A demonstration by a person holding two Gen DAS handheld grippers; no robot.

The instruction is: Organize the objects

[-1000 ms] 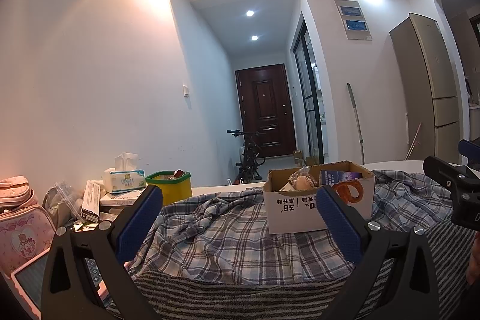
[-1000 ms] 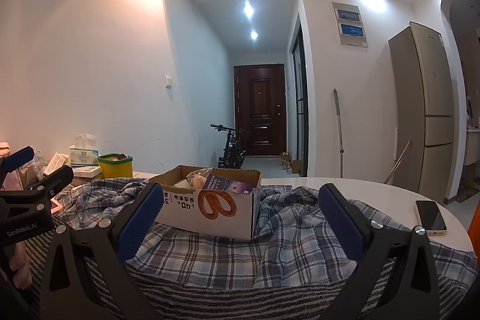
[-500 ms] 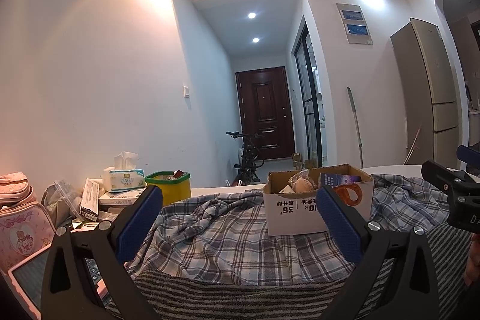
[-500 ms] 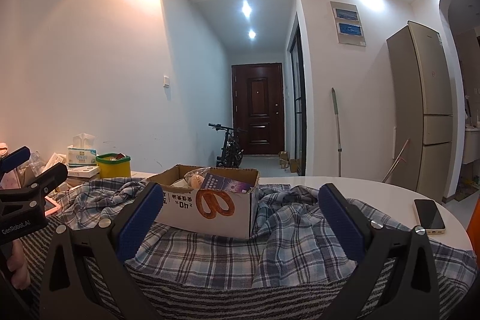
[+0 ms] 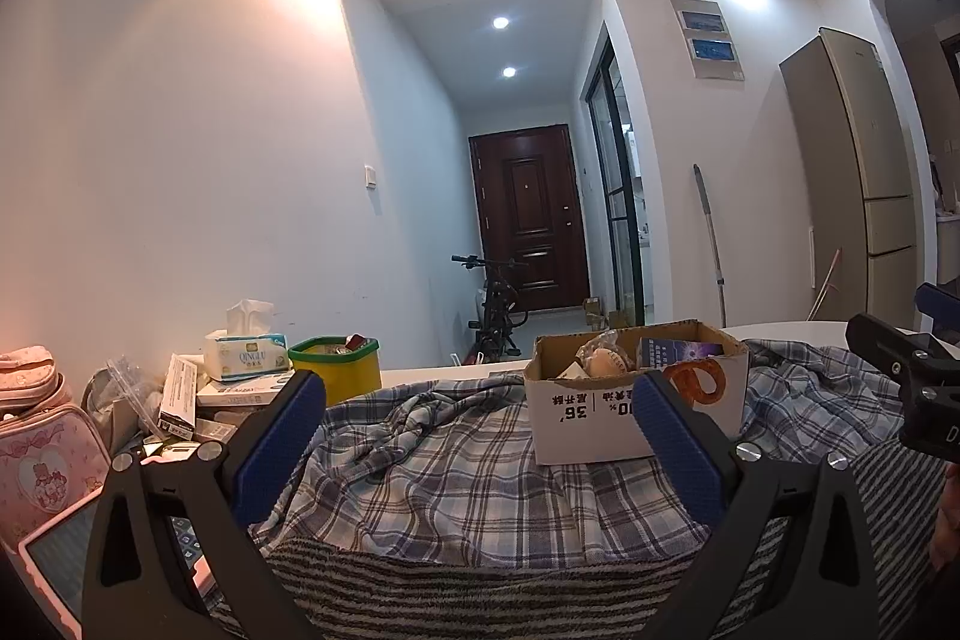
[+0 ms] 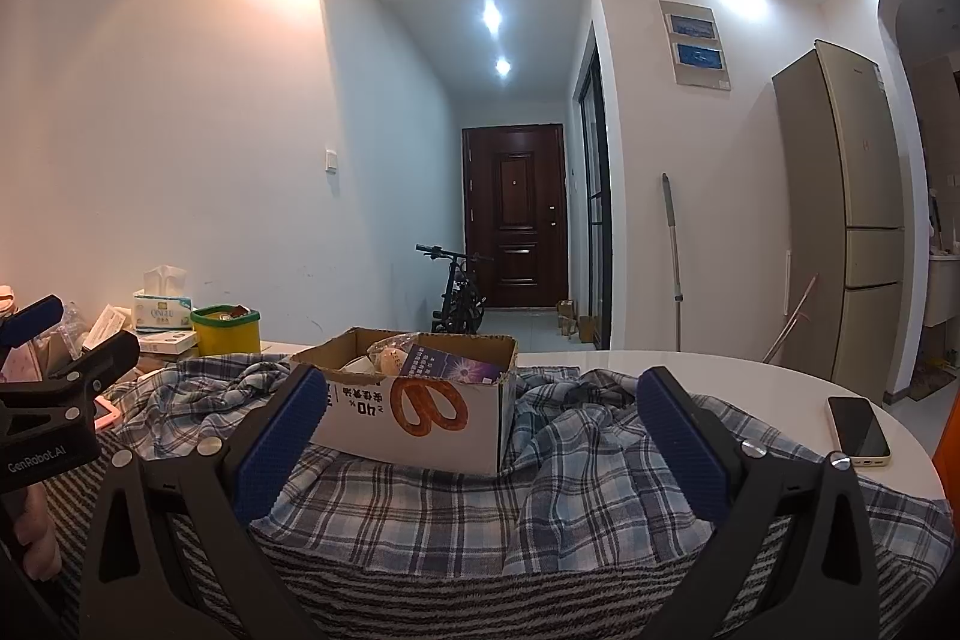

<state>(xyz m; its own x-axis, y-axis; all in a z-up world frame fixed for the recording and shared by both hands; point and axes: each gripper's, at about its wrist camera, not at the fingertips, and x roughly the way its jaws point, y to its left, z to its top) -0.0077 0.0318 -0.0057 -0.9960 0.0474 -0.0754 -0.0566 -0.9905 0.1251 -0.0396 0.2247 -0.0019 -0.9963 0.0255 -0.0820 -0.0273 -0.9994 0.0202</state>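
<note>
Both claws hang side by side above the near edge of the table, and neither has anything in it: the left gripper stands wide open, blue pads far apart, and the right gripper is spread just as wide and just as empty. Ahead of them a cardboard box sits on a rumpled plaid shirt, already holding a wrapped bun and a purple packet. To my eye the tidying has barely started. Off to the left the clutter lies loose: a tissue pack, a yellow tub, small cartons, a pink pouch. A phone rests alone on the bare white table, well apart on the right. All of that seems left to sort.
</note>
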